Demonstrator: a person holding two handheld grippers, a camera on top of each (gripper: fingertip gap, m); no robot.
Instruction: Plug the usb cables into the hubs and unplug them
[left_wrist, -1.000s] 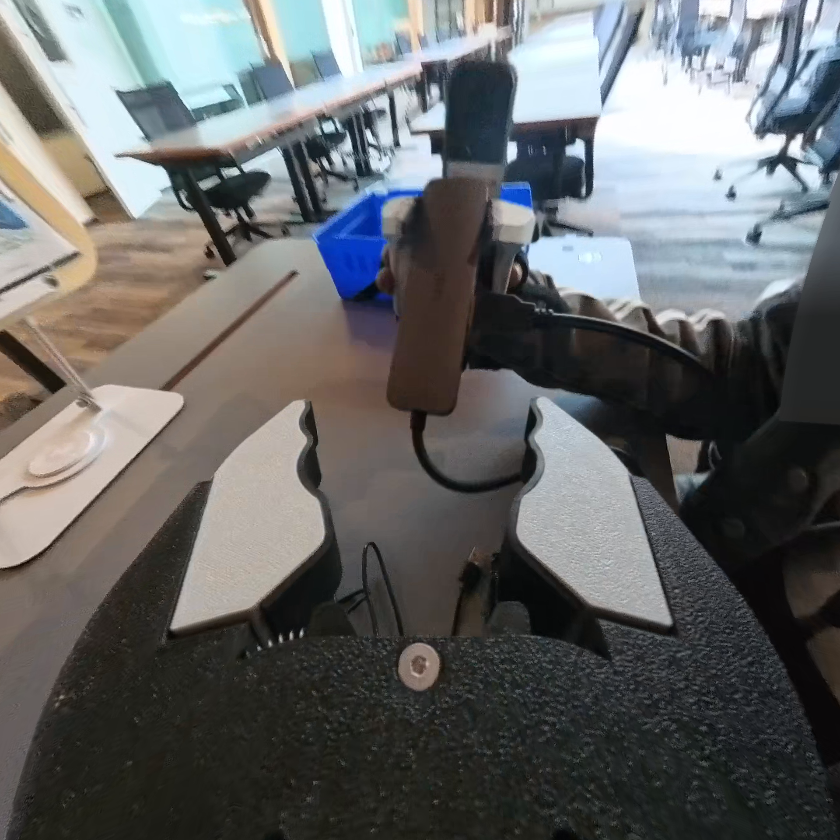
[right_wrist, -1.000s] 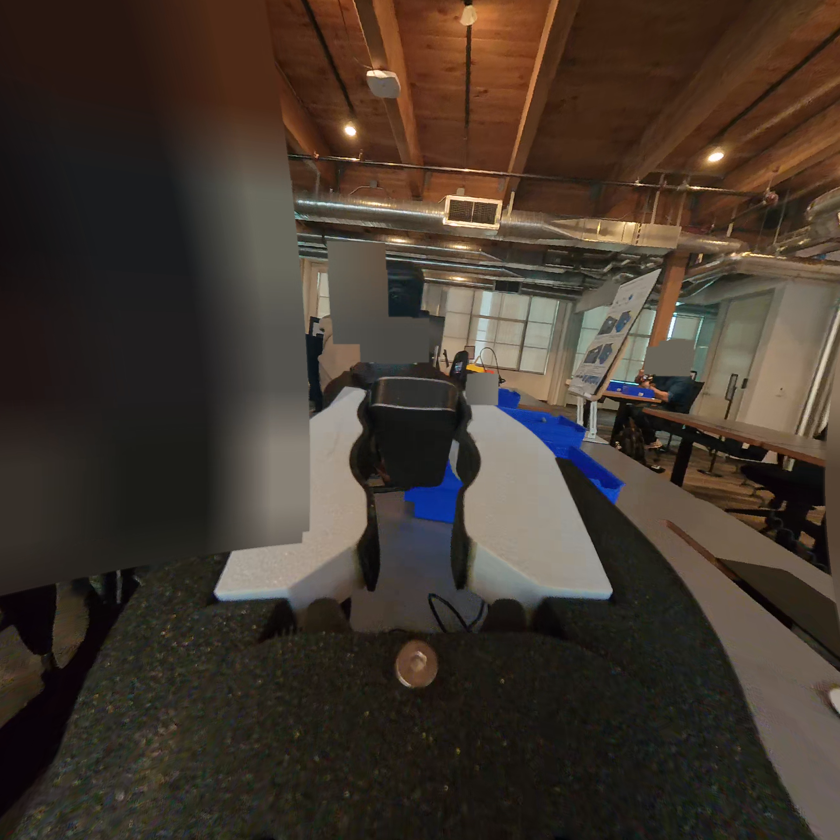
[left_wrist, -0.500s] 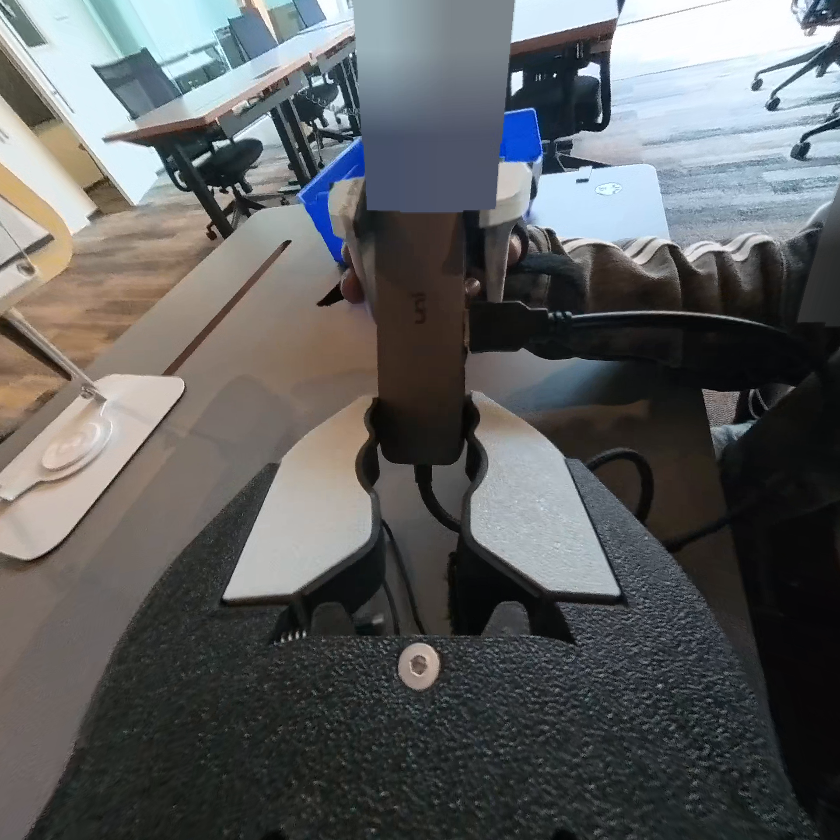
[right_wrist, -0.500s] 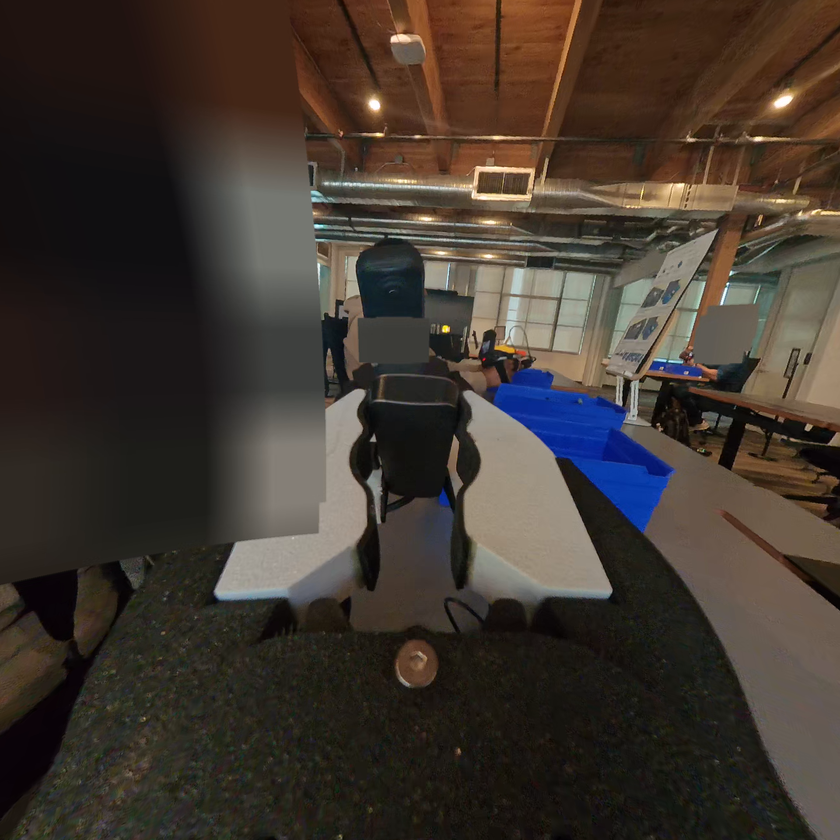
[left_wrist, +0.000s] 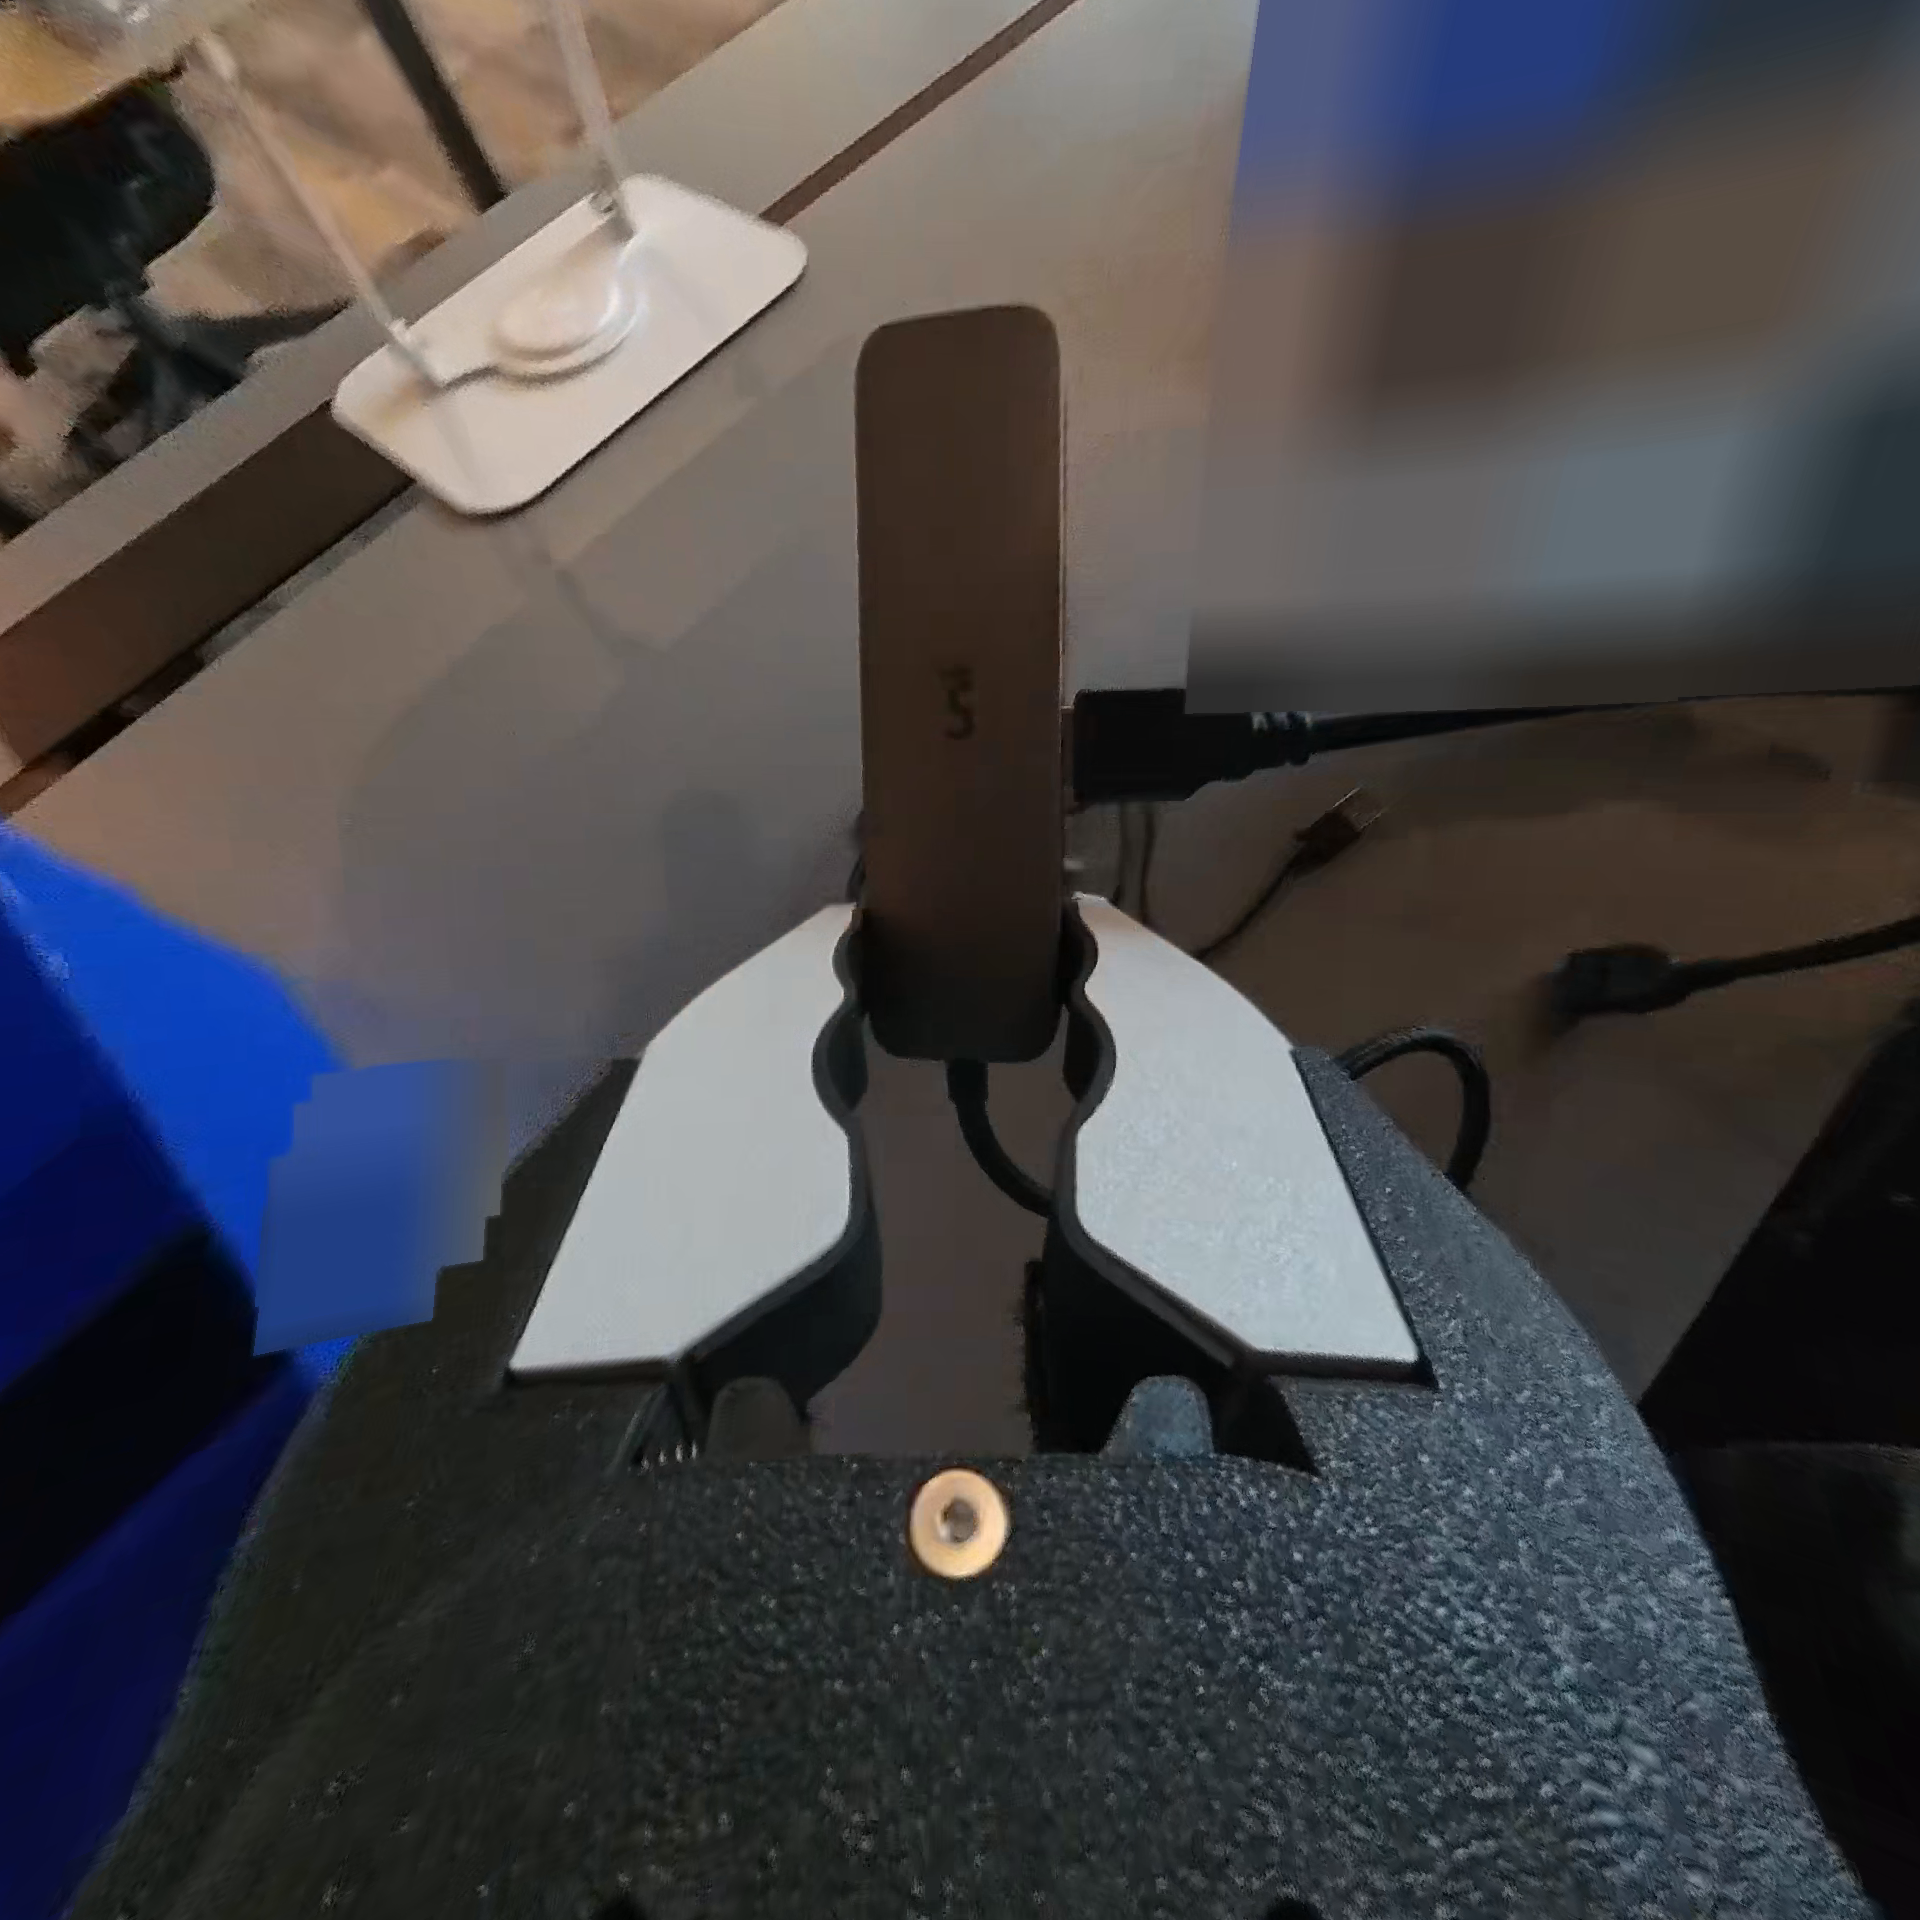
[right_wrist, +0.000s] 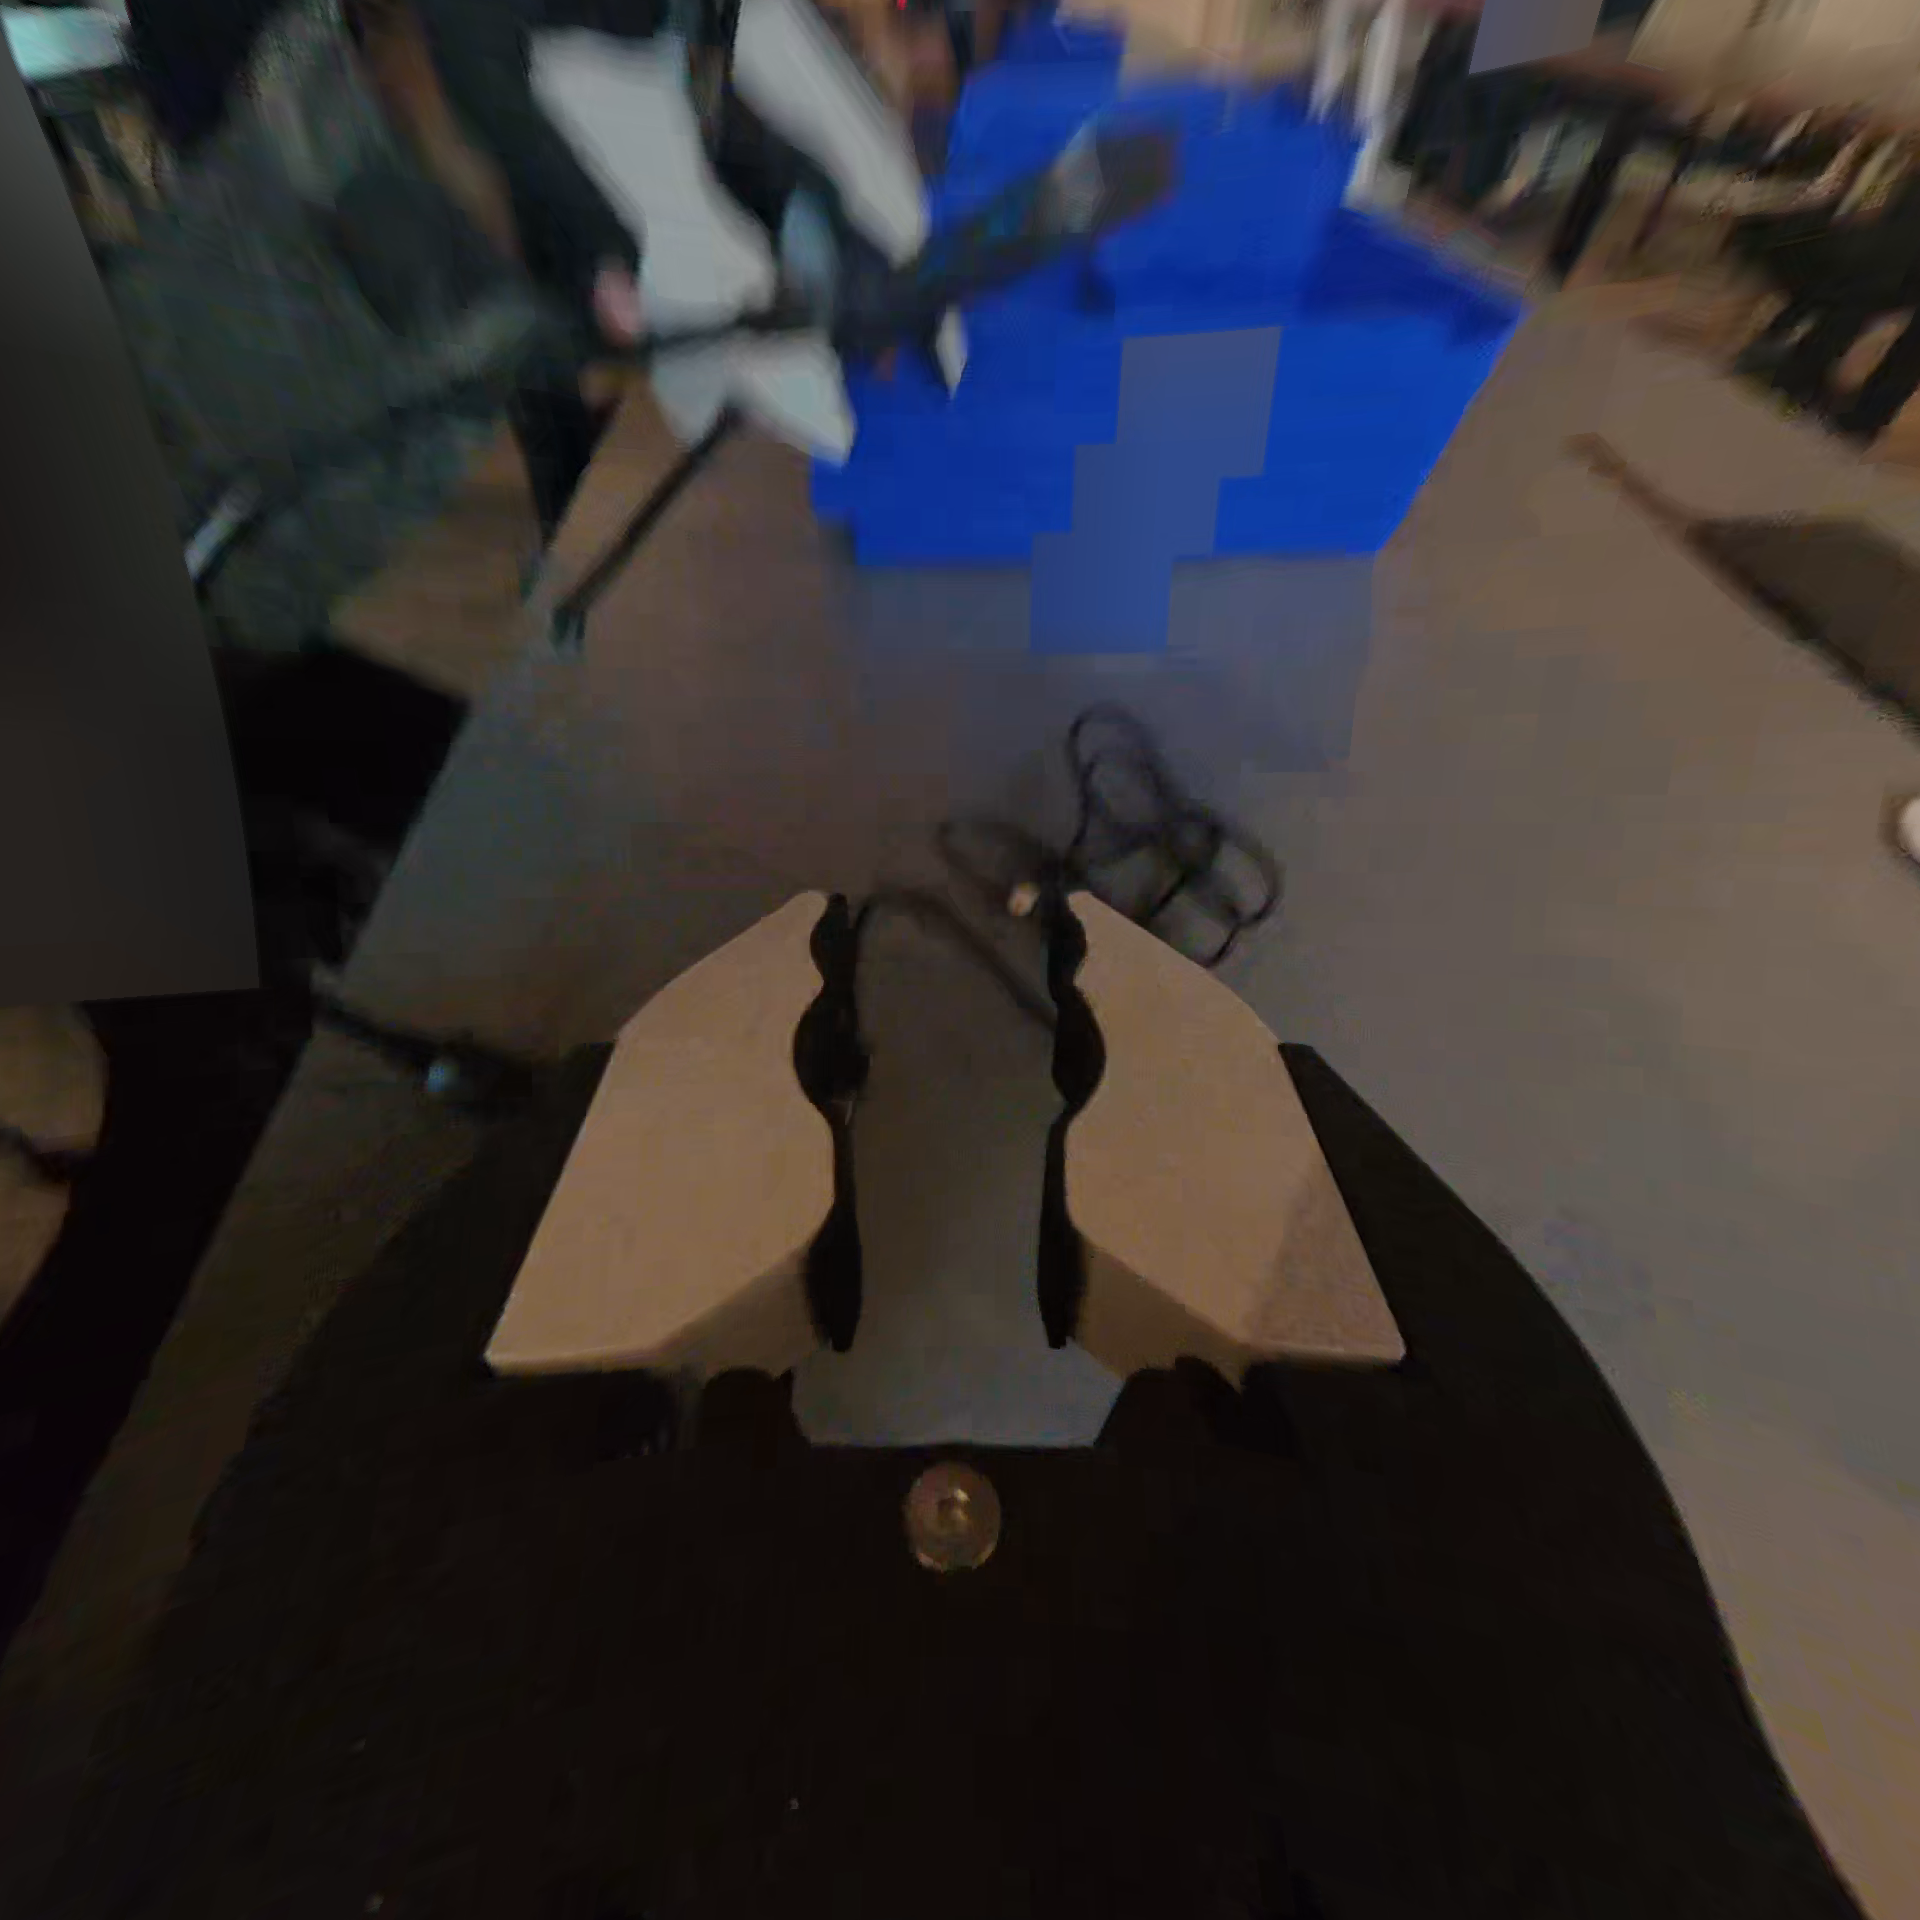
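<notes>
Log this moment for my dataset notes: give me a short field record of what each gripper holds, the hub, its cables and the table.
left gripper: shut on the hub's near end
hub: dark slim bar, pointing away from the camera
plugged cable: black plug seated in the hub's right side
hub lead: black, leaves the hub's near end between the fingers
right gripper: open, holding nothing
loose cable: thin black tangle on the table, just beyond the right gripper
table: grey top
blue bin: at the table's far end, blurred
</notes>
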